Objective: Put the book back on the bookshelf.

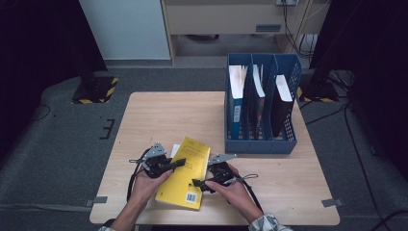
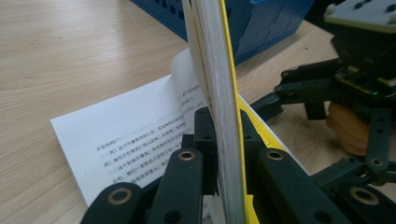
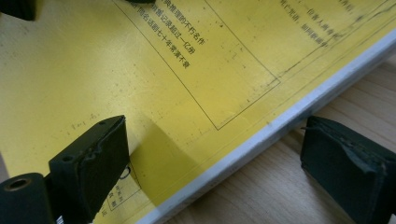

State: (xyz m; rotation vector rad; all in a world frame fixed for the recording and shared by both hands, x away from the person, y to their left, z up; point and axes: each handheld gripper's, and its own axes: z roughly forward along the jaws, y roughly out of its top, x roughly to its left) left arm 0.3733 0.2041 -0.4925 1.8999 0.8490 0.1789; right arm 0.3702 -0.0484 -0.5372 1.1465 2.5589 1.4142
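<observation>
Hidden or hard to read: the print on the yellow book [image 1: 185, 173] is too small and soft to make out from the high view. In the left gripper view the lifted cover and a wad of pages cut the frame in two and hide what lies behind them. The lower corner of the book, nearest the person, sits partly under the right hand [image 1: 235, 190].

Surface and room: a pale wooden table [image 1: 159, 115] on grey carpet, dark at both sides. A blue file rack [image 1: 262, 142] stands at the far right of the table with three slots, each holding upright books or folders. Cables trail on the floor at right.

The book lies at the near middle of the table, between the two hands. Its long axis runs from the near edge up toward the rack, tilted a little to the right. The barcode end is nearest the person.

Left gripper [image 1: 179, 163] — jaws pinched shut on the book's left edge. In its own view the pads grip the yellow cover and a thin block of pages, raised off a white printed page [image 2: 126, 135] beneath.

Right gripper [image 3: 215, 158] — jaws wide apart, one over the yellow cover, the other over bare table past the book's edge. They seem clear of it, though contact under the left jaw is hard to judge.
</observation>
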